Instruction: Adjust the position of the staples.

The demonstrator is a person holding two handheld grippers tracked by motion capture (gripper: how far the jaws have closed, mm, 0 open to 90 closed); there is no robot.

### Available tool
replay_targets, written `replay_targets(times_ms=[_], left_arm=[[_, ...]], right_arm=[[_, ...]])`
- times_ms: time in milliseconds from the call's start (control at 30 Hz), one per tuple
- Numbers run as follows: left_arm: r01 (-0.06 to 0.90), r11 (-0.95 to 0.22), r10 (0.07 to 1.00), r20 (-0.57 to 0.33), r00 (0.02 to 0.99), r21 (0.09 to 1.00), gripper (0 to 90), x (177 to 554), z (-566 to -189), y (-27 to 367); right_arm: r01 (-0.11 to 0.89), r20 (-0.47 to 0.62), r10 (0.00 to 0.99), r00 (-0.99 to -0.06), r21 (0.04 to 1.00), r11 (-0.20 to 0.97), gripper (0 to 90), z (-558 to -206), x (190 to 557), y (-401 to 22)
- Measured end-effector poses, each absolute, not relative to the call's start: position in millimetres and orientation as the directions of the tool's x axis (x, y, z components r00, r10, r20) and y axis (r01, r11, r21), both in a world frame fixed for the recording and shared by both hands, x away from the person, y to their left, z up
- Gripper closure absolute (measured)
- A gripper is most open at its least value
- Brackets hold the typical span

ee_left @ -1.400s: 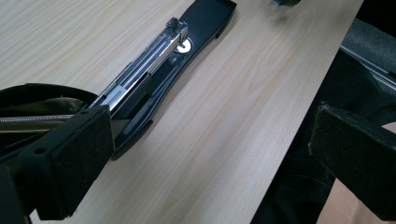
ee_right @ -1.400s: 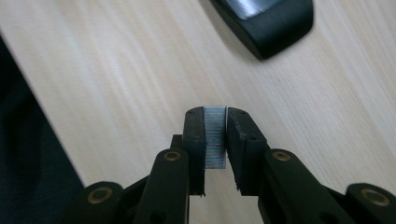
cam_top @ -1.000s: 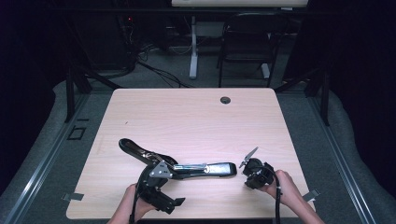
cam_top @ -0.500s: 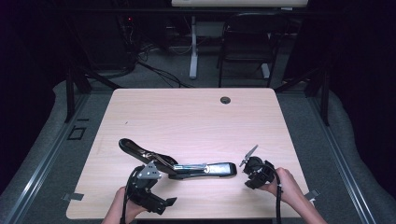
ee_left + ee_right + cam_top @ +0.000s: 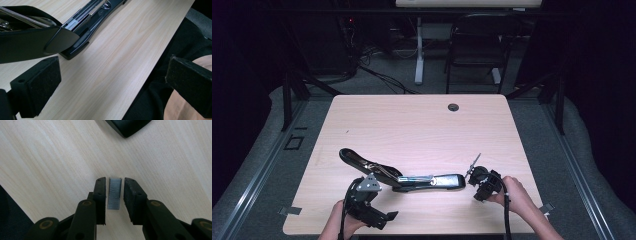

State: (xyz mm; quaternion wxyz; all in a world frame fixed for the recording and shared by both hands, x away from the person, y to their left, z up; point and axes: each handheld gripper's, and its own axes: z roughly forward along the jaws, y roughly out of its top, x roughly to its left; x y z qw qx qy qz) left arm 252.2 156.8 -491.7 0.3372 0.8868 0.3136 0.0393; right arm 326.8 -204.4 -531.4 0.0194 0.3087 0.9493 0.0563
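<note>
While your left claw (image 5: 110, 85) gapes empty beside the opened stapler (image 5: 412, 177), the staple strip (image 5: 114, 193) lies lengthwise between your right claw's (image 5: 114, 200) barely parted jaws on the desk (image 5: 412, 130), unclamped.

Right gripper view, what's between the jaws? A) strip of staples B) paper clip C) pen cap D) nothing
A: a grey ribbed strip of staples stands between the jaws of the right gripper, above the wooden table; whether the pads touch it is unclear.
</note>
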Motion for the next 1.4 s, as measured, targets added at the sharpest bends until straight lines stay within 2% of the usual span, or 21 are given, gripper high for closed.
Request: replay_targets(times_ms=[233, 333, 367, 900, 1400], left_arm=[[0.531, -0.581, 0.58, -0.143, 0.802, 0.617, 0.0, 252.2, -492.5, 155.7], [0.53, -0.583, 0.579, -0.143, 0.803, 0.616, 0.0, 252.3, -492.2, 155.7], [0.531, -0.582, 0.58, -0.143, 0.802, 0.616, 0.0, 252.2, -492.3, 155.7], [0.533, -0.584, 0.578, -0.147, 0.802, 0.612, 0.0, 251.8, -492.7, 155.2], [0.536, -0.578, 0.583, -0.149, 0.799, 0.616, 0.0, 252.4, -492.1, 158.3]], right_arm=[[0.579, 0.003, 0.581, -0.814, 0.083, 0.811, 73.6, -535.0, 328.9, -202.0], [0.575, -0.014, 0.577, -0.817, 0.065, 0.816, 74.3, -534.5, 329.5, -200.5], [0.565, -0.061, 0.566, -0.822, 0.031, 0.824, 74.5, -532.0, 329.5, -198.9], [0.57, -0.072, 0.57, -0.819, 0.013, 0.821, 77.6, -535.5, 329.1, -196.7], [0.587, -0.024, 0.593, -0.805, 0.109, 0.802, 77.7, -530.5, 329.5, -203.2]])
